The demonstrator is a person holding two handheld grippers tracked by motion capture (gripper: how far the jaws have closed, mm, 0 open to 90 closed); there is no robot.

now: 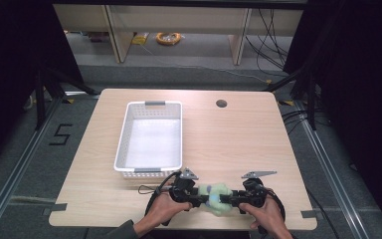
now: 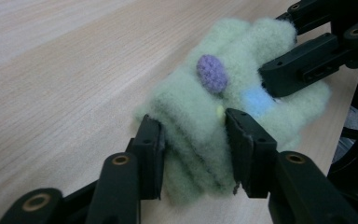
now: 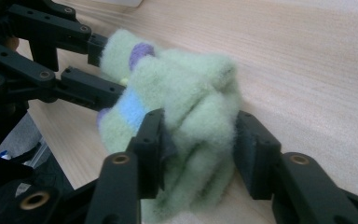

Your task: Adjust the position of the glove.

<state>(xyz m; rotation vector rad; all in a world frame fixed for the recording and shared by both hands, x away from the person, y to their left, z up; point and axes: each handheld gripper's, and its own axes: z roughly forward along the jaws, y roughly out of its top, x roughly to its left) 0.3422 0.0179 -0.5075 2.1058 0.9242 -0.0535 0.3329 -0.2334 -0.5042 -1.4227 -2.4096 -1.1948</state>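
From the high view, both forearms come in at 6 o'clock, the left claw (image 1: 195, 195) and right claw (image 1: 227, 197) pointing at each other over the near edge of the pale wooden desk (image 1: 229, 139), each clamped on an end of a fuzzy green sock (image 1: 214, 198) bunched between them (a white basket (image 1: 149, 172) sits at 11 o'clock, grey floor beyond). In the left gripper view the jaws pinch the sock's (image 2: 223, 107) folded end, the other claw gripping at 2 o'clock. In the right gripper view the jaws squeeze the sock (image 3: 191, 112) on the desk, the other claw at 10 o'clock.
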